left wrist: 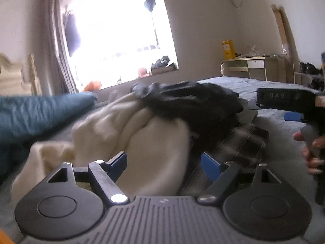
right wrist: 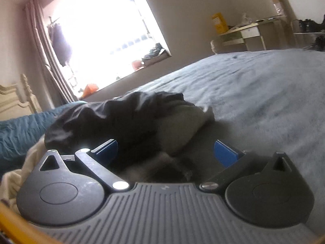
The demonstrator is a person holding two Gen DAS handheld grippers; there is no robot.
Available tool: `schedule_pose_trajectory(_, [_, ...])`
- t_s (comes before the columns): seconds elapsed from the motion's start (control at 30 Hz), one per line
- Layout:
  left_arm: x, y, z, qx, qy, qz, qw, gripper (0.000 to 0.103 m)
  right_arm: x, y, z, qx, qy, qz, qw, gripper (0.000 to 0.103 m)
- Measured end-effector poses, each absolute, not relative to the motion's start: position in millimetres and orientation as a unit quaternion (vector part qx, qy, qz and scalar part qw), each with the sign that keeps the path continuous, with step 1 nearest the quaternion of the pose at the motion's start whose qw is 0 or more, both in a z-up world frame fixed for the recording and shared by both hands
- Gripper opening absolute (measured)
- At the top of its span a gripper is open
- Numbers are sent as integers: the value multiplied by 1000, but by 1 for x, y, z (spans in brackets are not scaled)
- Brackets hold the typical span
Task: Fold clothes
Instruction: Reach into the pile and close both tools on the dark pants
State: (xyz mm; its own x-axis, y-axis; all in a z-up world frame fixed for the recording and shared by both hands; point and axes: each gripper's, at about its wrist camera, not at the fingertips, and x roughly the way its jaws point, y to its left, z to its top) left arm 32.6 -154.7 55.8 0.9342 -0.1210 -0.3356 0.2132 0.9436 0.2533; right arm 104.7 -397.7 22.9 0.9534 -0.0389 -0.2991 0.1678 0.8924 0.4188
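Note:
A pile of clothes lies on the bed: a cream garment [left wrist: 142,134], a crumpled black garment [left wrist: 193,103] on top of it, and a dark striped piece [left wrist: 239,142] to the right. My left gripper [left wrist: 164,164] hovers open over the cream garment, with nothing between its blue pads. A hand [left wrist: 312,150] holds the other tool's handle at the right edge. In the right wrist view, my right gripper [right wrist: 166,152] is open just in front of the black garment [right wrist: 113,118] and a grey piece [right wrist: 178,128], gripping neither. The cream garment [right wrist: 30,158] shows at the lower left.
The blue-grey bed sheet [right wrist: 254,91] stretches away to the right. A teal quilt [left wrist: 36,111] lies at the left beside a cream headboard [right wrist: 12,97]. Beyond the bed are a bright window [left wrist: 117,30], a curtain [left wrist: 59,50] and a desk [left wrist: 256,65] with a yellow box [left wrist: 228,49].

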Motion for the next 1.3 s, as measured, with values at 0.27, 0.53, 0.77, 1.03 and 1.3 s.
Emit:
schedule_pose_trajectory(0.27, [76,-219,39,206,136,-86,965,74,109,-416,17,232,187,-71,952,102])
schedule_pose_trajectory(0.53, [98,-248,22,260,108,-25,959,58,111,-420,14,249,193,-62,947,102])
schedule_pose_trajectory(0.77, [93,-236,36,191,93,-49,976,13,118,-415,8,260,205,-13,944,102])
schedule_pose_trajectory(1.03, [55,-214,57,140,22,-64,988,8,116,-409,8,266,180,13,947,91])
schedule_pose_trajectory(1.3, [34,-191,73,93,45,-81,991,8,107,-395,19,254,145,98,951,77])
